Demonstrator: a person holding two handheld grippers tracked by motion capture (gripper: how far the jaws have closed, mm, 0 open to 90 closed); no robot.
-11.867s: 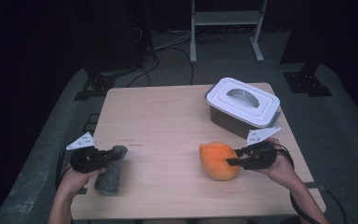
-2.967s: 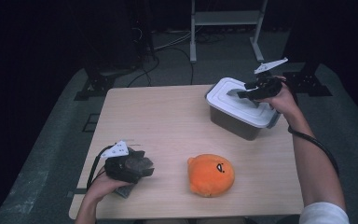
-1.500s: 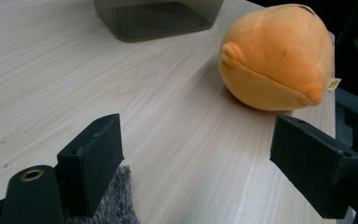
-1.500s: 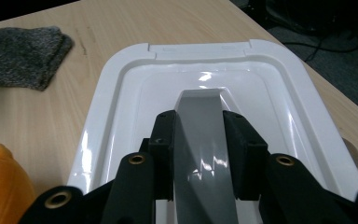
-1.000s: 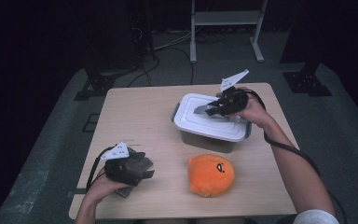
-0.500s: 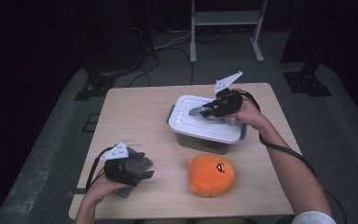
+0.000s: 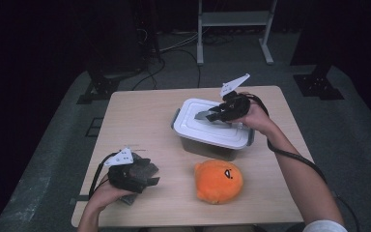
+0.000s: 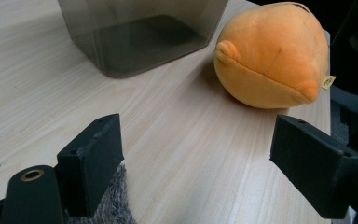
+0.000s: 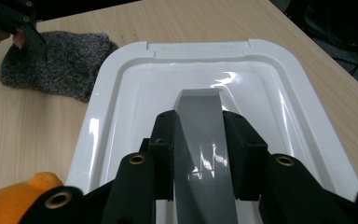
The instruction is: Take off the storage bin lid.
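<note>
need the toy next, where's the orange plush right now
In the high view the orange plush lies near the table's front edge, just in front of the lidded box, right of the grey cloth.

On the table [image 7: 140,116], your lidded storage box [image 7: 212,129] sits right of centre. The plush toy [image 7: 218,181] lies just before it, nearer you. The knitted cloth [image 7: 142,170] lies well to their left, under your left gripper [image 7: 147,176]; your right gripper [image 7: 212,115] rests on the lid's handle [image 9: 205,154].
</note>
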